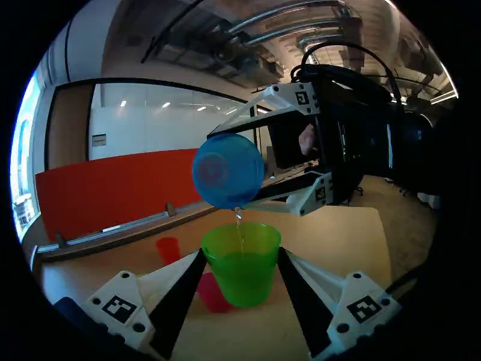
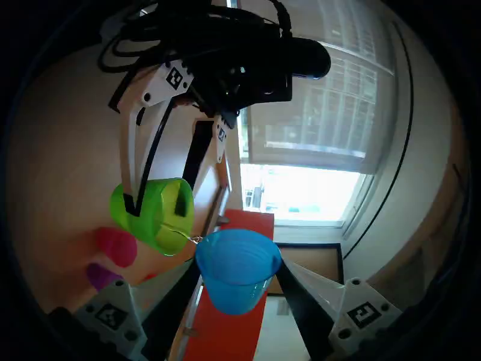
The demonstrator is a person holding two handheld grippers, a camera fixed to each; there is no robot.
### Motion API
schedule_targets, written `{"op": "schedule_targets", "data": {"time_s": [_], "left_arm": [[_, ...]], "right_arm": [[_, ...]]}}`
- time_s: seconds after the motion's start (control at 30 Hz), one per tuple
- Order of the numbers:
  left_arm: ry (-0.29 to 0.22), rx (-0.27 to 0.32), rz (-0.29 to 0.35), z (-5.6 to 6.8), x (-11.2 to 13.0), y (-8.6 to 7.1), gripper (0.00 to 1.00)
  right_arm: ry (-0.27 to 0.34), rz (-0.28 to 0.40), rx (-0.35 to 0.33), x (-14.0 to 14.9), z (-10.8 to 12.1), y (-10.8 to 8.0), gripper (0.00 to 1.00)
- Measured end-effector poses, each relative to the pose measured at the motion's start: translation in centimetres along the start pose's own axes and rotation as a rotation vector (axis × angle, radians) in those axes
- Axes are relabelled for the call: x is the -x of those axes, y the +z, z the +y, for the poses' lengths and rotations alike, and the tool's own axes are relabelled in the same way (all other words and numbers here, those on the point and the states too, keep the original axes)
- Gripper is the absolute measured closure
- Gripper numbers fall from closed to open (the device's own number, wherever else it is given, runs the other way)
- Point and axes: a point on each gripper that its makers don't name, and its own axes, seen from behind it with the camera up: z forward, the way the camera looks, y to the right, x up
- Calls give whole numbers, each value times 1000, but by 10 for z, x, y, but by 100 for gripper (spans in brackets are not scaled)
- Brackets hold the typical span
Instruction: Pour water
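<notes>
A green cup (image 1: pixel 240 274) stands upright between the fingers of my left gripper (image 1: pixel 242 259), which is shut on it just above the wooden table (image 1: pixel 343 240). Over it hangs a blue cup (image 1: pixel 227 170), tipped toward the green one, with my right gripper (image 1: pixel 233 169) shut on it. From the blue rim a thin stream of water (image 1: pixel 238 221) falls into the green cup, which holds some water. In the right gripper view the blue cup (image 2: pixel 237 277) sits between my right gripper's (image 2: pixel 238 268) fingers, its rim touching the green cup (image 2: pixel 153 213) held by the left gripper (image 2: pixel 155 207).
On the table beside the green cup stand a red cup (image 1: pixel 168 248) and a pink cup (image 1: pixel 211 293). The right gripper view shows the pink cup (image 2: pixel 117 245) and a purple cup (image 2: pixel 99 275). An orange wall panel (image 1: pixel 114 189) runs behind the table.
</notes>
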Motion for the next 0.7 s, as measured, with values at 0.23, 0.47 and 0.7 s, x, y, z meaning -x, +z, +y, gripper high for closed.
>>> {"op": "schedule_targets", "data": {"time_s": [0.23,0.47,0.7], "left_arm": [[1,-3,1,-1,-1,-1,15],[1,-5,0,0,1,-2,15],[-1,-5,2,0,1,-2,15]], "right_arm": [[-25,-3,-3,0,-1,2,9],[-58,-2,0,-1,-2,4,9],[-50,-3,5,1,-1,5,9]]}}
